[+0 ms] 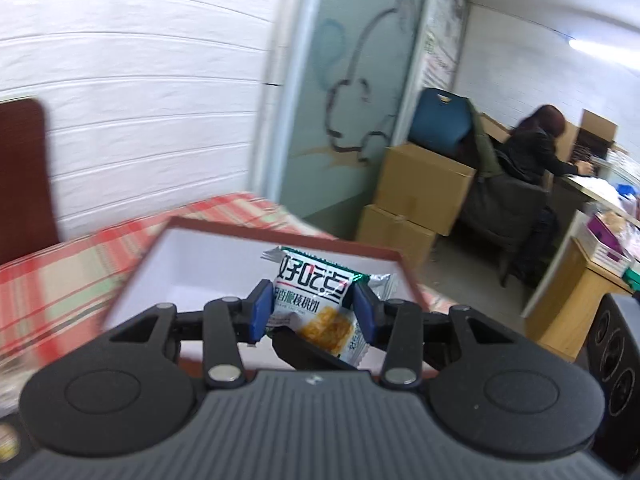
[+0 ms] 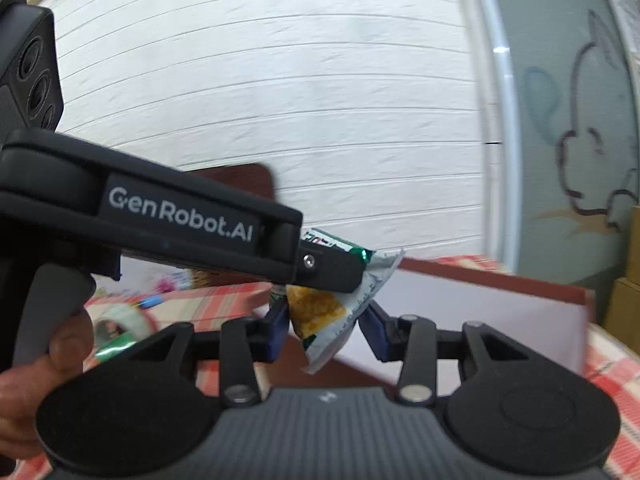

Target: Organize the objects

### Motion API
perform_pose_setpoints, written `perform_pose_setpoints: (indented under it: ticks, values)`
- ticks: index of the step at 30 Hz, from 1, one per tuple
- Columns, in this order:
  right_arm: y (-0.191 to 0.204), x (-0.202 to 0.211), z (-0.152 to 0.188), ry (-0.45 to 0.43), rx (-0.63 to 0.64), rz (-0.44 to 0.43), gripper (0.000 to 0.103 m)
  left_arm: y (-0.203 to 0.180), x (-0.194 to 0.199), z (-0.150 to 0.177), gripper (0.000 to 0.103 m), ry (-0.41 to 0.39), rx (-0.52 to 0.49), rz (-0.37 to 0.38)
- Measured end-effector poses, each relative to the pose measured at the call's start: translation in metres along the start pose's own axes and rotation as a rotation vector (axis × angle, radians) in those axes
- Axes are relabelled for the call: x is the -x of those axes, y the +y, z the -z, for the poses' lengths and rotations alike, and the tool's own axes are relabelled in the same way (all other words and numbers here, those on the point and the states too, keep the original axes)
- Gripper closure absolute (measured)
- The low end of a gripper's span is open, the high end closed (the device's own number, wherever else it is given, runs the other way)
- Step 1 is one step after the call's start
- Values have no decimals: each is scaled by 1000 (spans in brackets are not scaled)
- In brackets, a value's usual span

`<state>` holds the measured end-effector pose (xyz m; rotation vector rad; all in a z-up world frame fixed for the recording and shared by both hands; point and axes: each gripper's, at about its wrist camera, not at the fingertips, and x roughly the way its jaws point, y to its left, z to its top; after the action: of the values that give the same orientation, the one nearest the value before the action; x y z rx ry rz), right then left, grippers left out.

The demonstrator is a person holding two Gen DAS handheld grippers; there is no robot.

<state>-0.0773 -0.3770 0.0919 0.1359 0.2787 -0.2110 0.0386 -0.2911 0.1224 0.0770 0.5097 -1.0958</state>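
Left gripper (image 1: pixel 313 311) nearest the lens: black linkage arms, blue pads (image 1: pixel 259 312) pressed against either side of a snack packet (image 1: pixel 316 300), white and green with printed characters and a yellow food picture. Clenched on the packet. Packet stands upright between the pads, crimped top edge above them, lower corner hanging toward the camera. A dark wedge-shaped part reaches in under the packet from the right; whether it touches cannot be told.

Behind and below the packet: an open box (image 1: pixel 288 236), red-brown rim, white inside, tilted corner-on to the lens. Packet is held over the box's interior, above its floor. Box sits on a red, green and cream checked tablecloth (image 1: pixel 72 276). Dark brown panel at far left against a white ribbed wall.

Right wrist view: right gripper (image 2: pixel 323 330) has its blue pads to either side of the same packet's lower end (image 2: pixel 320 312). Left pad close against it, right pad seemingly clear; cannot tell whether it is gripping. The left gripper's body crosses the frame from the left, lettered "GenRobot.AI", its tip over the packet's top. A hand (image 2: pixel 44 364) at lower left wraps its grey trigger.

Farther out: stacked cardboard boxes (image 1: pixel 416 196), a seated person (image 1: pixel 532 152) at a desk, back turned.
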Motion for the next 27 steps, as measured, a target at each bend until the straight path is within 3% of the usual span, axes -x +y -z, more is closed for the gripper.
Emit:
perform_pose_setpoints:
  ticks: [4, 6, 11, 14, 19, 23, 27]
  values:
    - [-41, -19, 0, 31, -44, 68, 59, -9, -41, 4, 56, 51, 4, -9]
    - [-49, -35, 5, 49, -56, 102, 50, -16, -51, 7, 54, 67, -4, -37]
    - [-55, -37, 13, 24, -77, 137, 43, -23, -33, 18, 53, 79, -14, -73]
    - [-45, -24, 17, -40, -85, 141, 43, -19, 4, 22, 52, 19, 12, -59]
    - [-9, 5, 32, -97, -55, 39, 42, 8, 97, 60, 51, -61, 22, -128]
    - [39, -1, 53, 58, -33, -161, 42, 51, 150, 112, 51, 42, 93, -284]
    - [104, -3, 78, 190, 118, -330, 43, 86, 198, 163, 51, 108, 172, -438]
